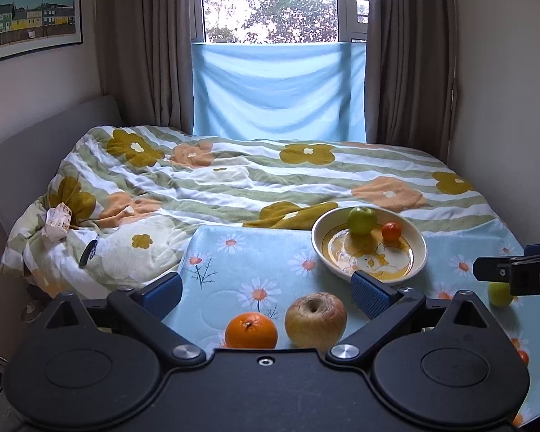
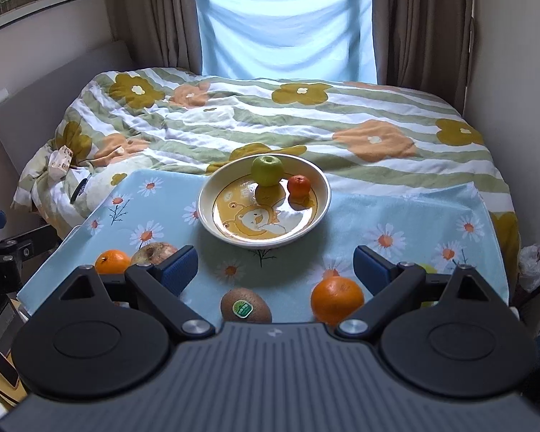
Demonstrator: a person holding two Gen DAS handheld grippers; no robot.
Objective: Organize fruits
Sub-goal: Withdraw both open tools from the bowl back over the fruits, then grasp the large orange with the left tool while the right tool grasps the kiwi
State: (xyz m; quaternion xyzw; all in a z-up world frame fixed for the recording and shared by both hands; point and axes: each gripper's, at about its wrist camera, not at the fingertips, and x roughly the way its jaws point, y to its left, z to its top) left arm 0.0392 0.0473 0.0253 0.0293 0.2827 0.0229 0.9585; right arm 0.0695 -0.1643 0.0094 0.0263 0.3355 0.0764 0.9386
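A cream bowl [image 2: 316,212] with a yellow bear picture stands on the daisy-print cloth [image 2: 396,212]. It holds a green apple [image 2: 267,170] and a small tangerine [image 2: 299,185]. My left gripper [image 1: 266,289] is open above an orange [image 1: 251,330] and a wrinkled tan apple [image 1: 315,320] lying between its fingers. My right gripper [image 2: 275,268] is open over a kiwi [image 2: 246,305] and an orange [image 2: 336,298]. The bowl [image 1: 419,248] shows ahead right in the left wrist view. A yellow-green fruit [image 1: 499,293] lies partly hidden behind the right gripper.
The cloth lies on a surface in front of a bed with a floral striped duvet [image 2: 270,118]. A small patterned packet [image 1: 57,224] and a dark object [image 1: 89,252] rest on the duvet at left. Walls close in on both sides; a white bag [image 2: 534,262] sits at right.
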